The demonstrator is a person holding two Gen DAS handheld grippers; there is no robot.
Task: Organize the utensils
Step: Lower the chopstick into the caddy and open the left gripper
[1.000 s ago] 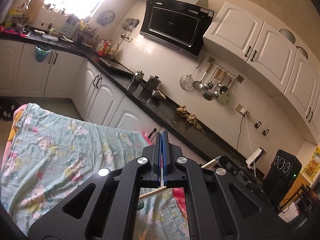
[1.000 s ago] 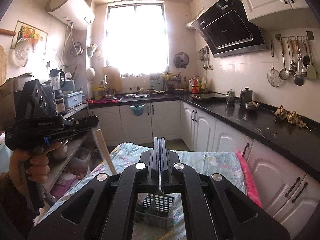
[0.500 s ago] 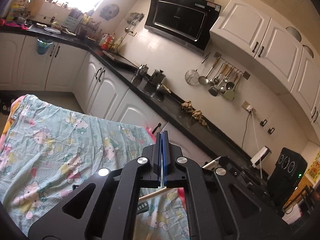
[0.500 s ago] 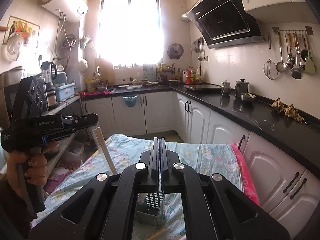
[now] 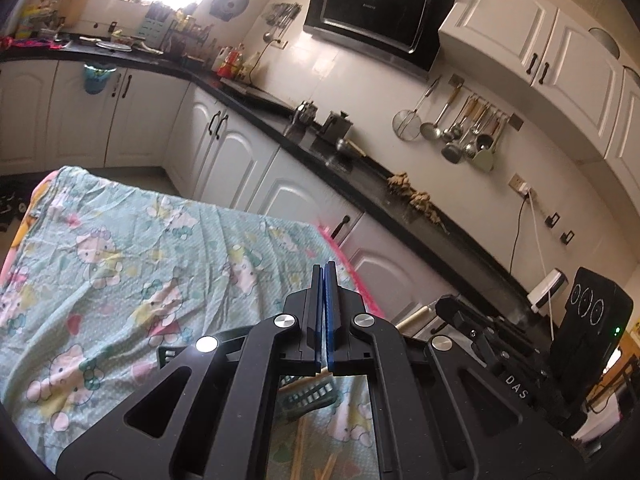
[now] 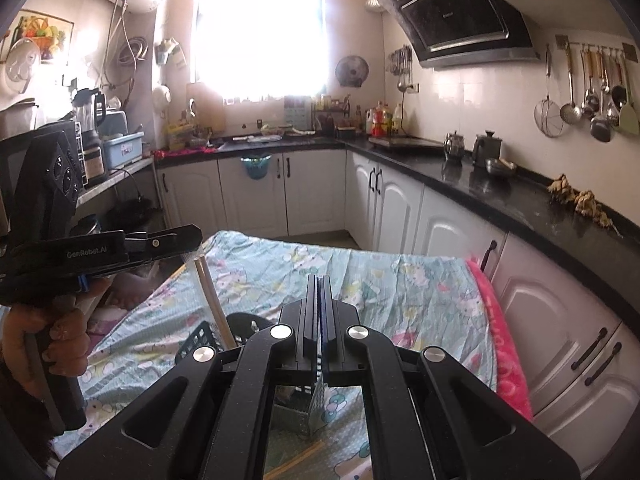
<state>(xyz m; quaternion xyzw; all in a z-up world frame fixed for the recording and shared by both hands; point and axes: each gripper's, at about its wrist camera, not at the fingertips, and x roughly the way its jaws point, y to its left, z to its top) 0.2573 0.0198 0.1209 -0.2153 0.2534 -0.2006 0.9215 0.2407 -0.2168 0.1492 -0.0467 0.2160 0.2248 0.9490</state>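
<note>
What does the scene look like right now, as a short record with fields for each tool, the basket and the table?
left tool: shut on a chopstick, which is angled down toward the utensil basket
right tool: shut on the utensil basket's mesh wall
loose chopsticks: lying on the cloth near the basket
surface: table covered with a cartoon-print cloth
</note>
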